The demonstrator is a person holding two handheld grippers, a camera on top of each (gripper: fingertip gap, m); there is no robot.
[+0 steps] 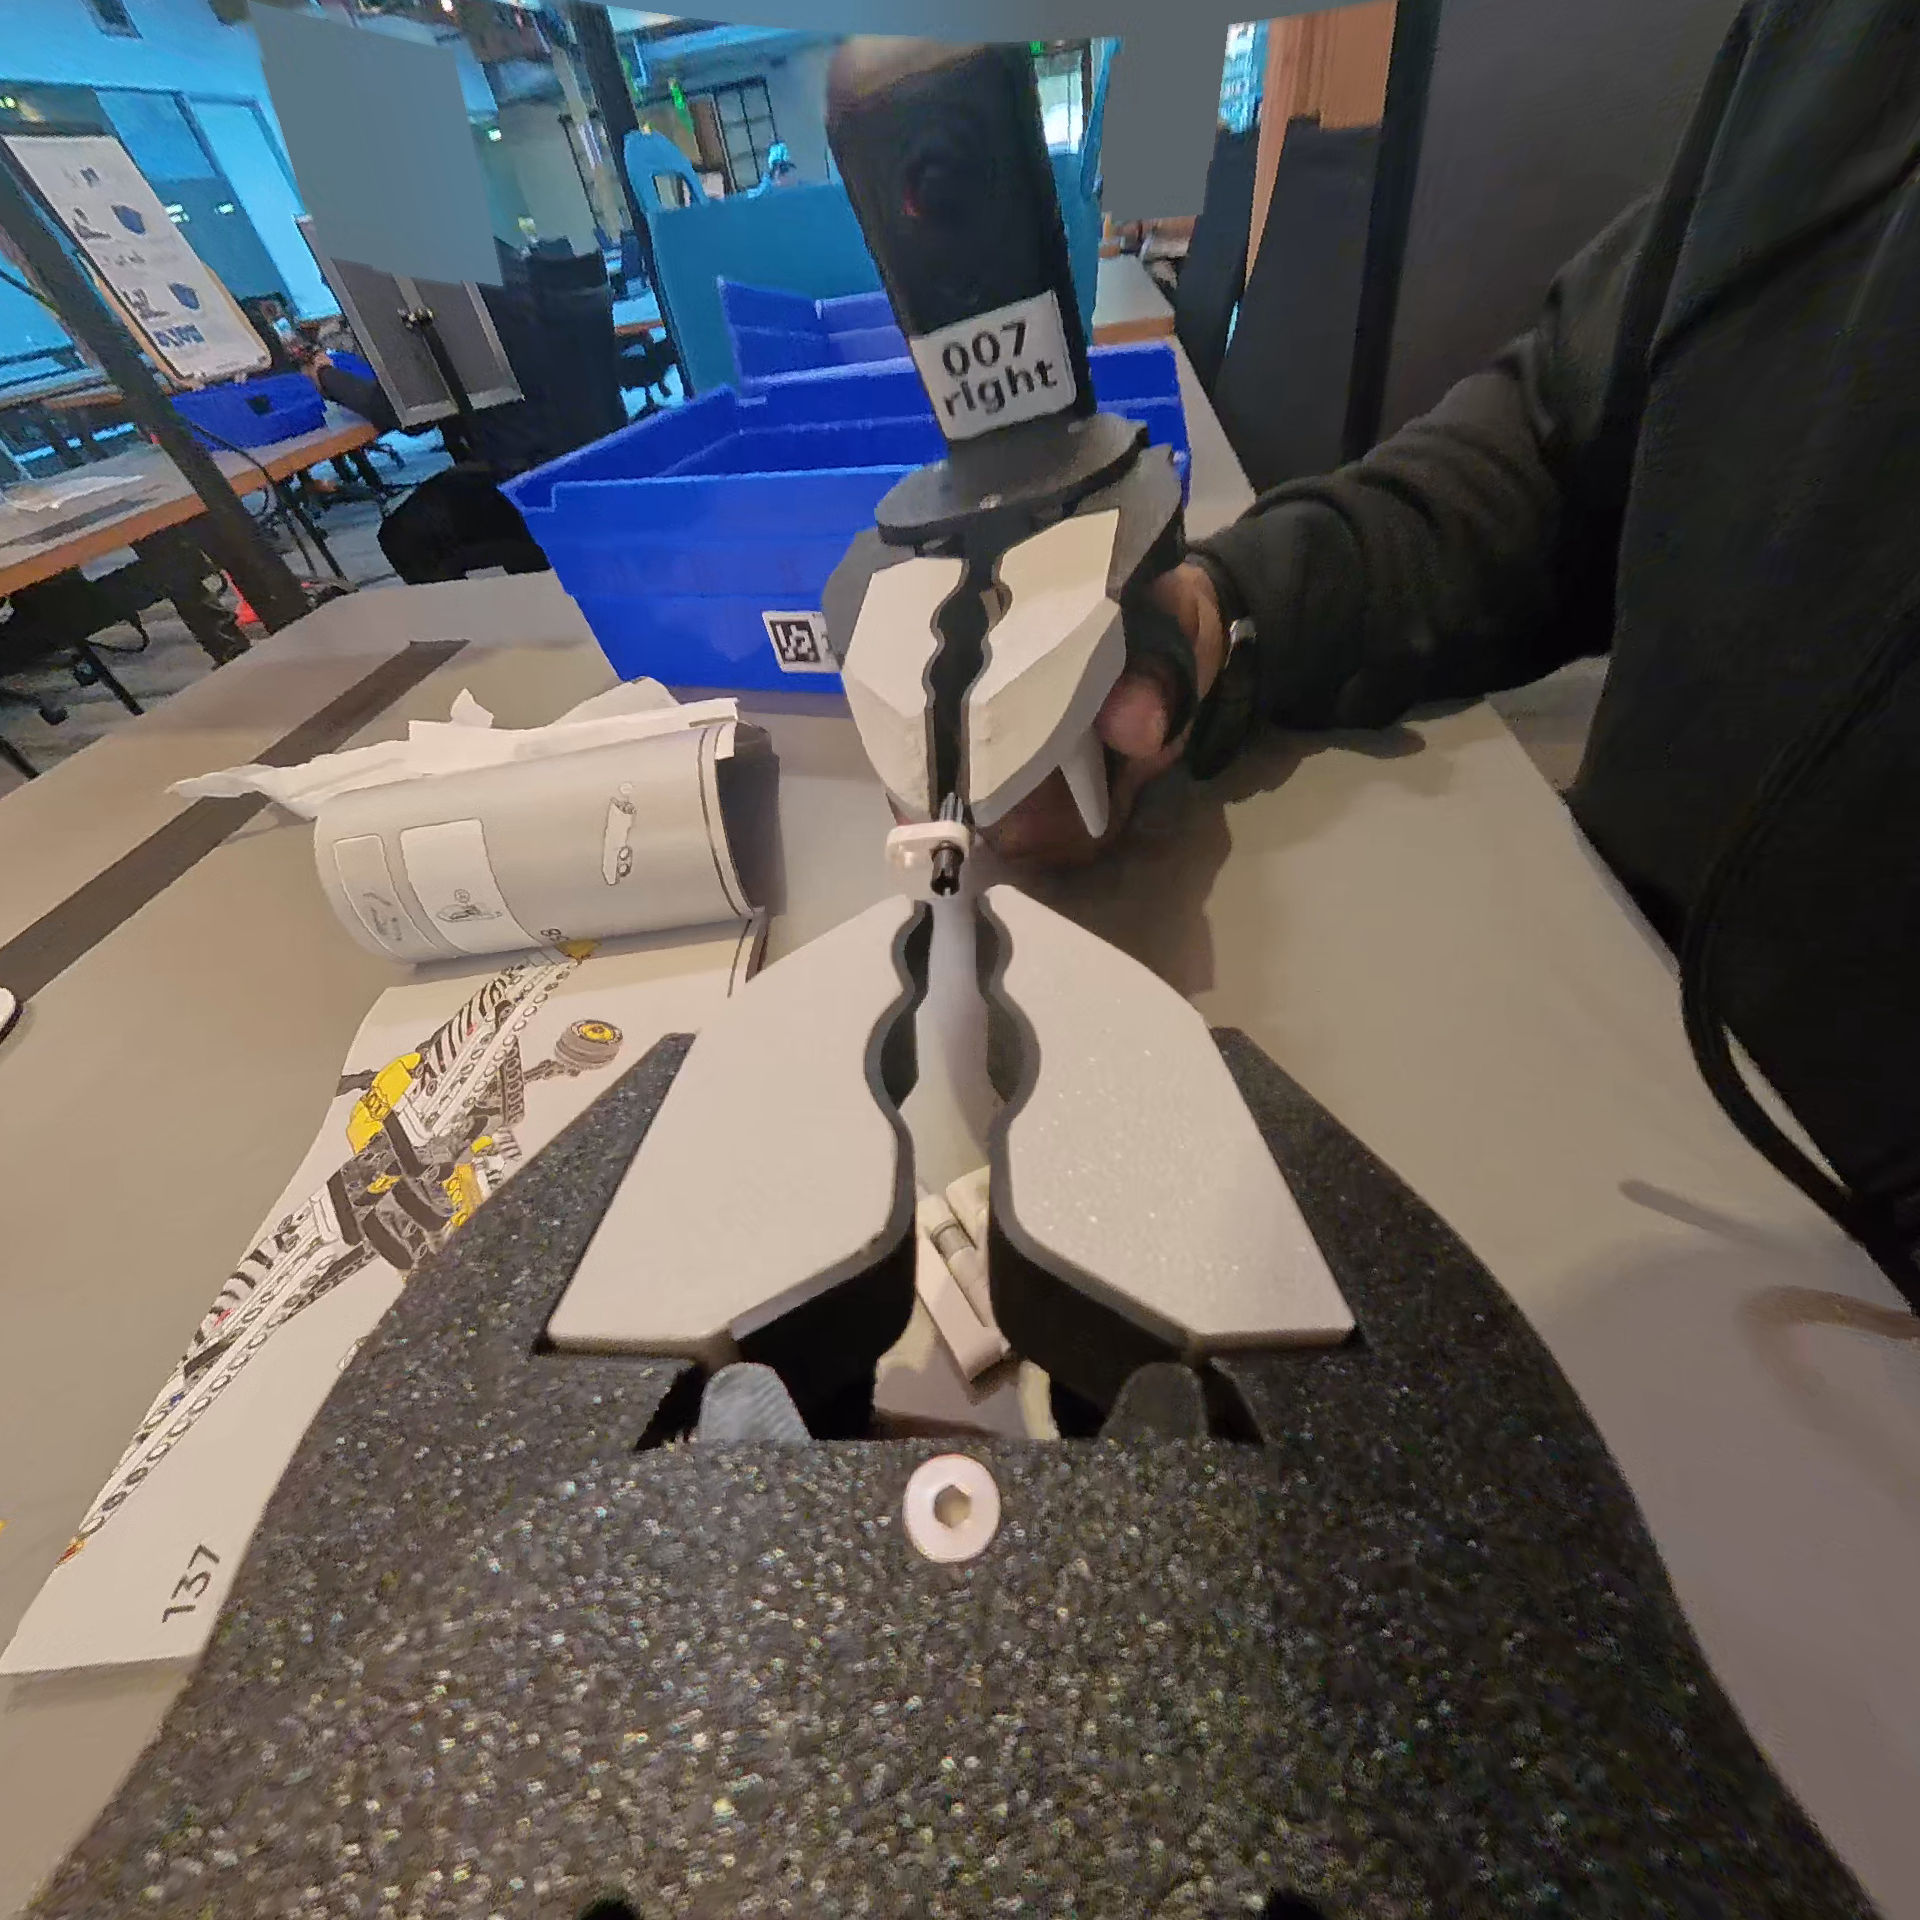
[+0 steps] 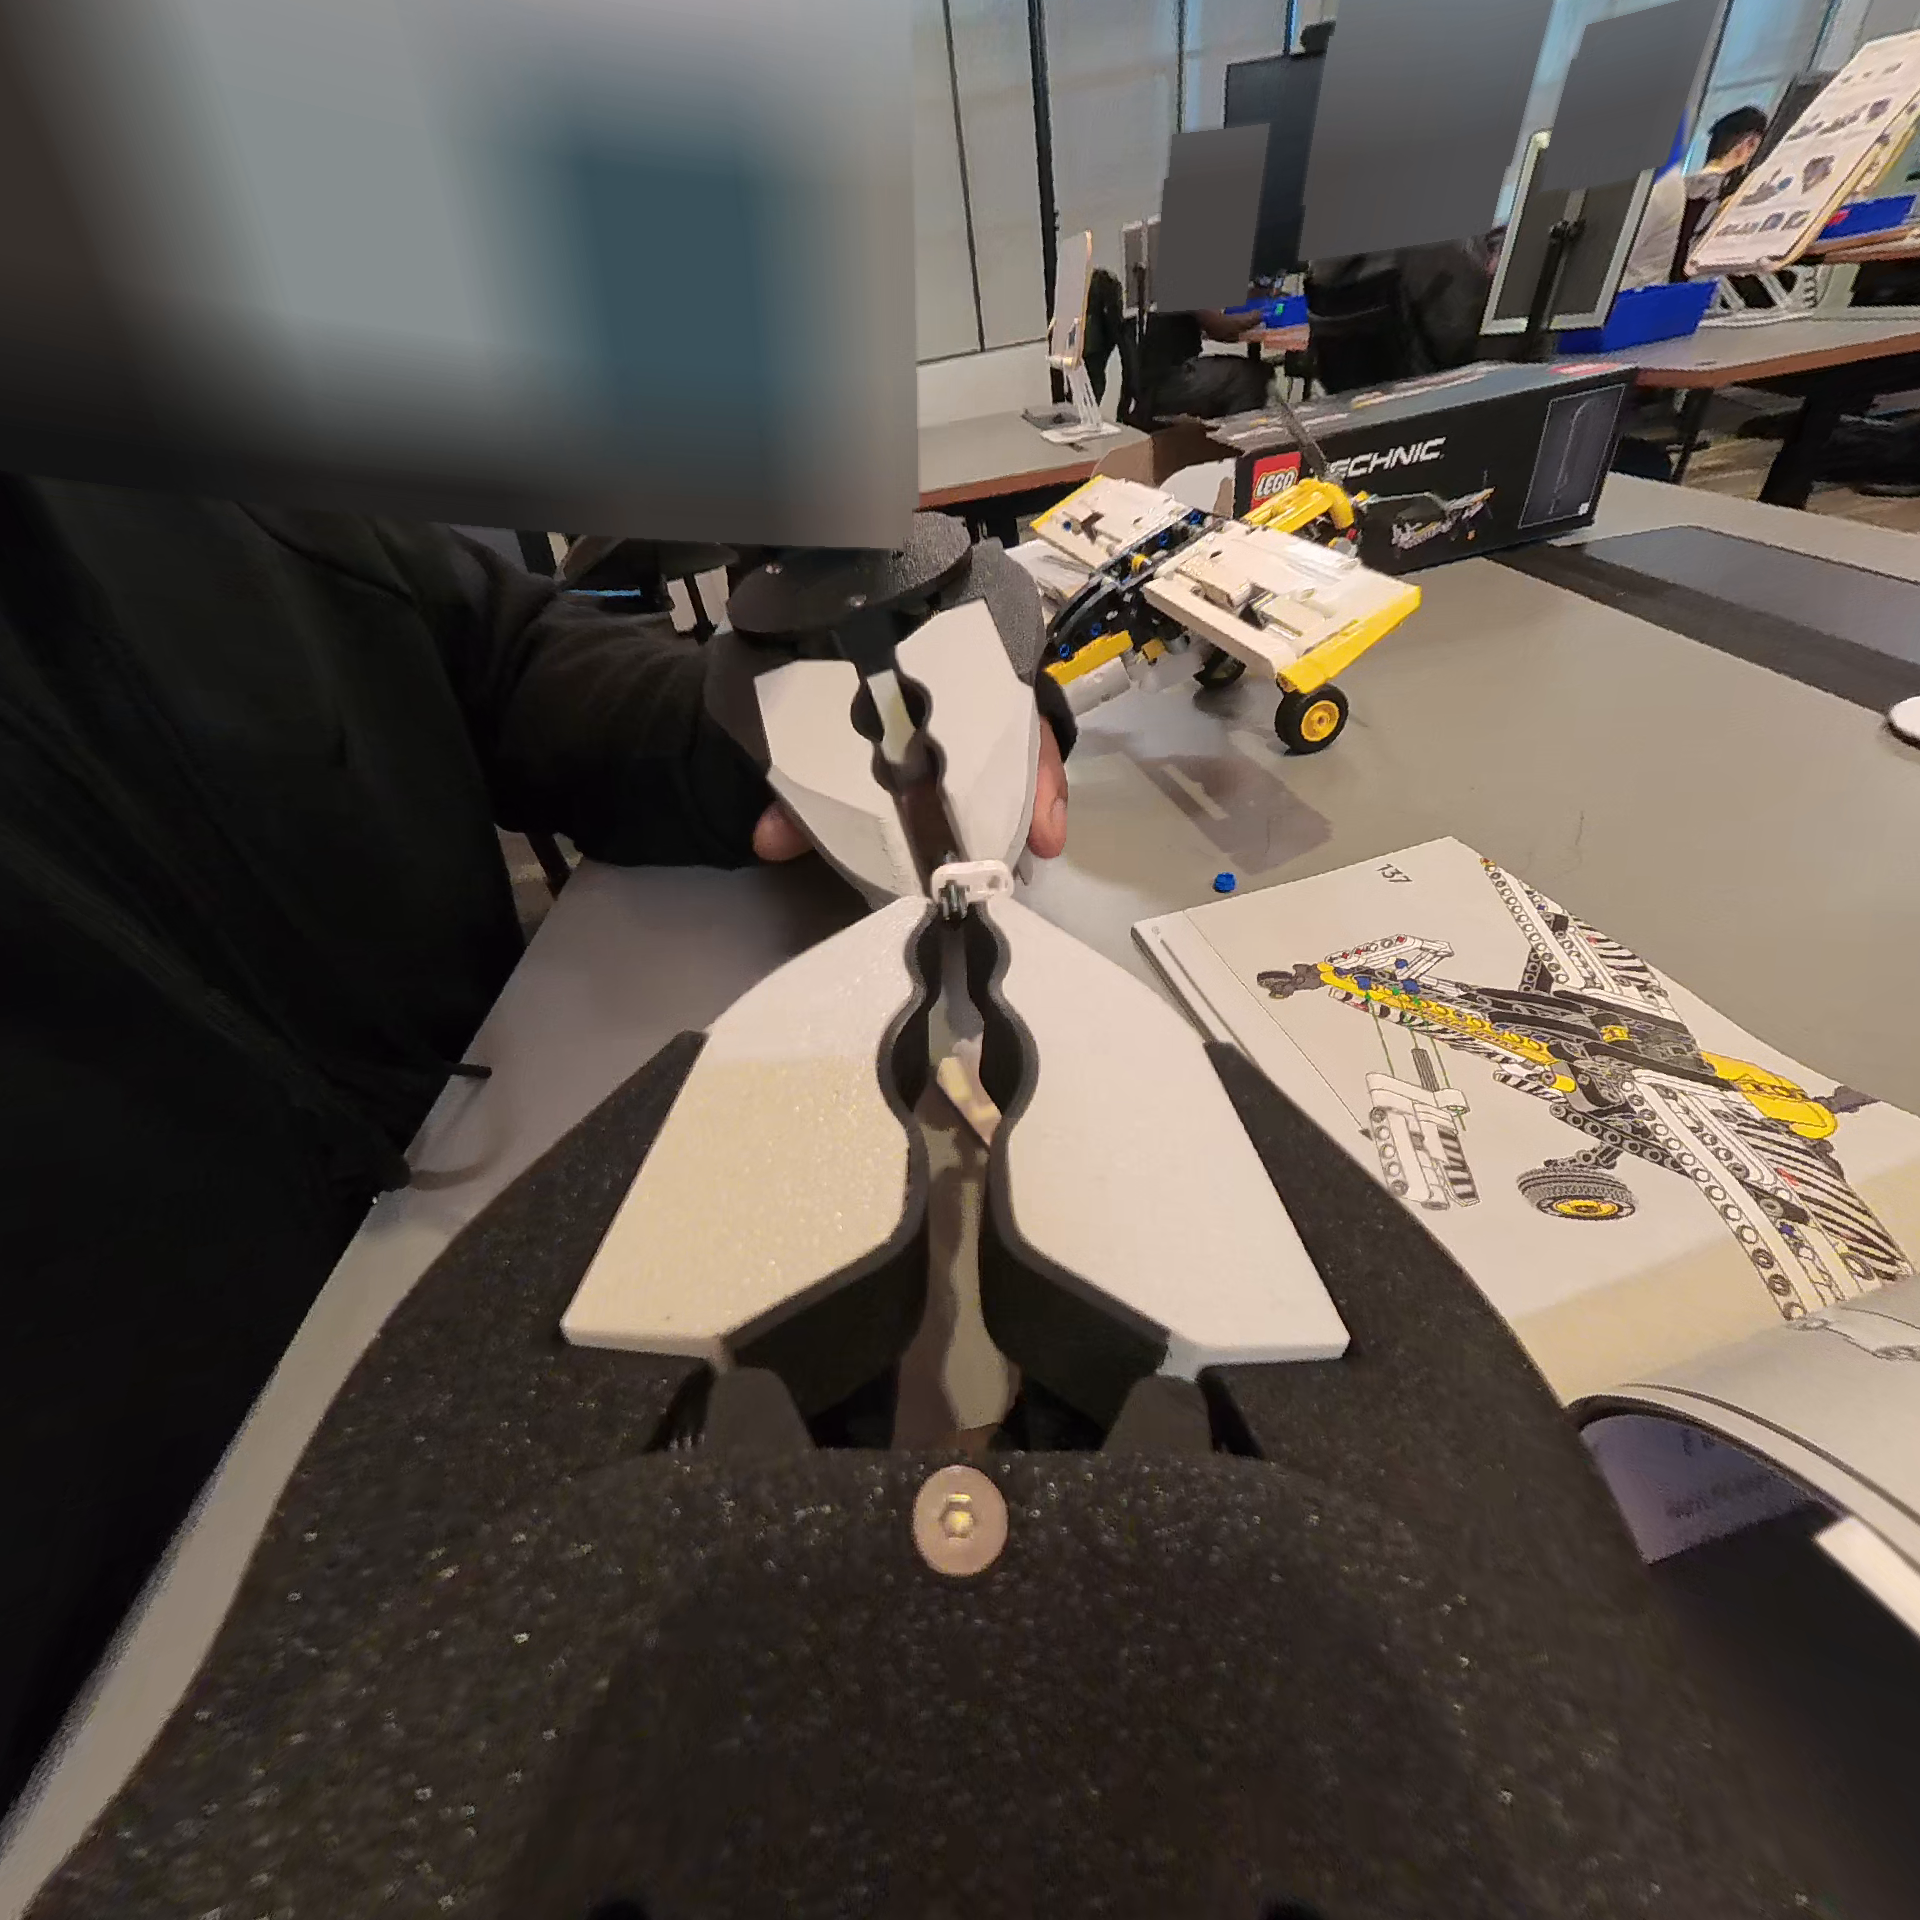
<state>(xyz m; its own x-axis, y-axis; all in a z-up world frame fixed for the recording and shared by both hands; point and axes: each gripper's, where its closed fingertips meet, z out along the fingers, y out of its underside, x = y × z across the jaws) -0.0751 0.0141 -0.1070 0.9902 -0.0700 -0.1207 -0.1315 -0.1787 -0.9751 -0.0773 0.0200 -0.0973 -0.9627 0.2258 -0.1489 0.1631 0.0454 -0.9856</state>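
1. Blue plastic bin [image 1: 665, 540] at the far side of the grey table [image 1: 1351, 1039].
2. Open instruction booklet [image 2: 1558, 1060], pages rolled back [image 1: 540, 852], crumpled white paper [image 1: 343, 764] behind the roll.
3. Yellow-and-white brick-built plane model [image 2: 1226, 603] on its wheels, dark product box [image 2: 1455, 468] just behind.
4. Small blue stud [image 2: 1224, 882] lying loose near the booklet's corner.

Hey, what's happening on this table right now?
A person holds two grippers tip to tip over a grey table. The right gripper pinches a black pin carrying a small white piece. The left gripper sits at the pin's free end, its grip unclear. An open instruction booklet lies alongside, with a yellow-and-white model farther back.
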